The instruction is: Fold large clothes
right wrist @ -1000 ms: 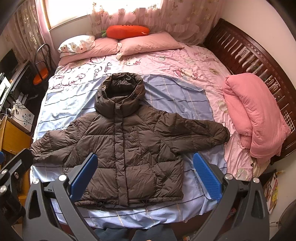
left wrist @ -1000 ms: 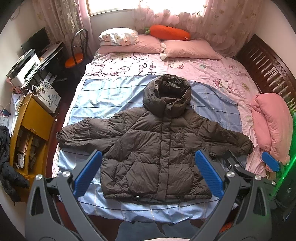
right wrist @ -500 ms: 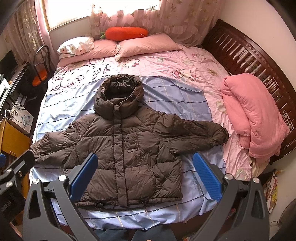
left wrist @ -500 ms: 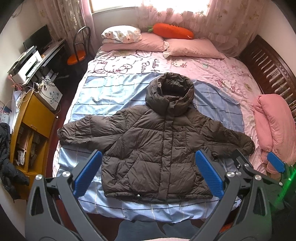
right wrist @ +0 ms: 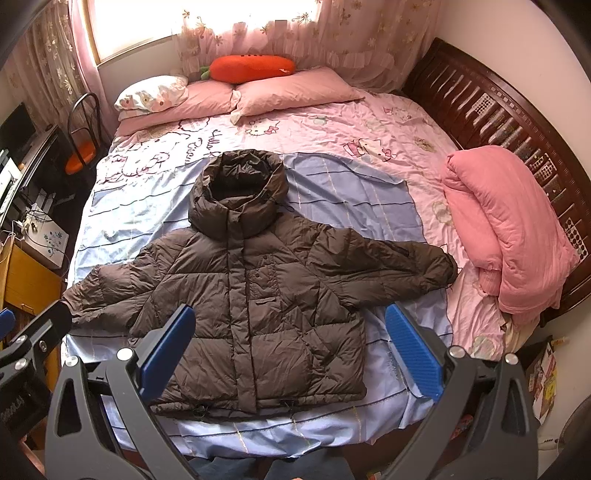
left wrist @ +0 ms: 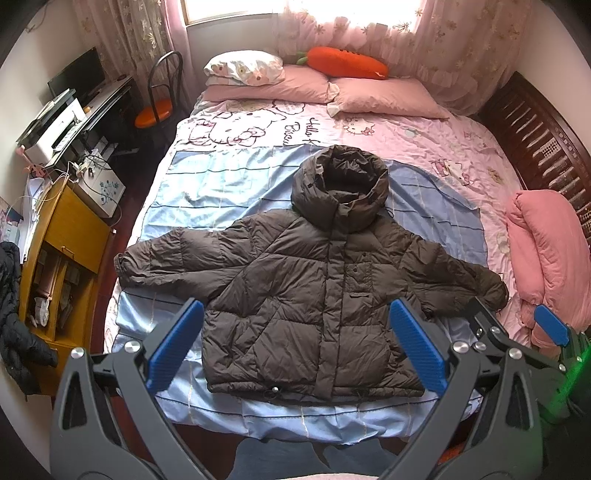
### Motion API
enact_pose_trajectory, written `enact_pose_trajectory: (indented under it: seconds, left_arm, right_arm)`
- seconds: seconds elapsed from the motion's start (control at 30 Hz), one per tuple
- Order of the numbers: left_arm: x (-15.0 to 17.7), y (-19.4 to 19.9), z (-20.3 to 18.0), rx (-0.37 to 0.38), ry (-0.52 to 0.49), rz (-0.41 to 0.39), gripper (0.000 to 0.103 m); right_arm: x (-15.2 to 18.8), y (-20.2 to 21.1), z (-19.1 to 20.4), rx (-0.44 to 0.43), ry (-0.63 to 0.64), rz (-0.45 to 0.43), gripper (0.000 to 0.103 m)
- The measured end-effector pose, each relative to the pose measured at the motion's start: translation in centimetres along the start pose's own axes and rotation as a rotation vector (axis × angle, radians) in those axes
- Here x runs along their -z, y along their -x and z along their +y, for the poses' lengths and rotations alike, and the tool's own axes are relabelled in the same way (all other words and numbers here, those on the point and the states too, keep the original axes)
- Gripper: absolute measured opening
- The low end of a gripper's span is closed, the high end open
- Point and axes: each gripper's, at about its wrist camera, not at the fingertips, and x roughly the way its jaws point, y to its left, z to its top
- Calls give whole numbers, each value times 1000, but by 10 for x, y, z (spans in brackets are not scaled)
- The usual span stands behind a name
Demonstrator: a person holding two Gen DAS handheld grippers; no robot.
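While you hold both tools above the near edge of the bed, the left gripper (left wrist: 295,347) has its jaws released, the two blue pads (left wrist: 173,343) spread wide with nothing between them. Your right gripper (right wrist: 288,350) is likewise released, its blue pads (right wrist: 413,350) wide apart and grasping nothing; part of it also shows at the right edge of the left wrist view.

The dark brown puffer jacket (left wrist: 317,295) lies flat and face up on the near half of the bed, closed down the front, with its hem toward you. Its hood (left wrist: 340,192) points to the far side, toward the pillows. One sleeve (left wrist: 173,258) stretches left to the bed's left edge; the other sleeve (right wrist: 391,269) stretches right, its cuff near the folded pink quilt (right wrist: 506,229), which rests by the dark wooden bed frame (right wrist: 480,110).

Under the jacket lies a light blue striped sheet (left wrist: 221,184), spread over the pink cartoon-print bedspread (left wrist: 424,140). At the far end you see two pink pillows (left wrist: 384,96), a white patterned pillow (left wrist: 243,70) and an orange carrot-shaped cushion (left wrist: 347,66) below the curtained window (right wrist: 133,22).

Left of the bed stand a yellow cabinet (left wrist: 62,236), a white printer (left wrist: 55,125) and a chair with an orange seat (left wrist: 155,107).
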Motion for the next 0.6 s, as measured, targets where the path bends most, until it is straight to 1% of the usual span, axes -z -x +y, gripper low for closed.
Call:
enact_pose_trajectory:
  seconds: [0.6]
  left_arm:
    - [0,-2,1,-7,0,18,101]
  right_arm:
    - [2,-3,-1,-3,-2,2,102]
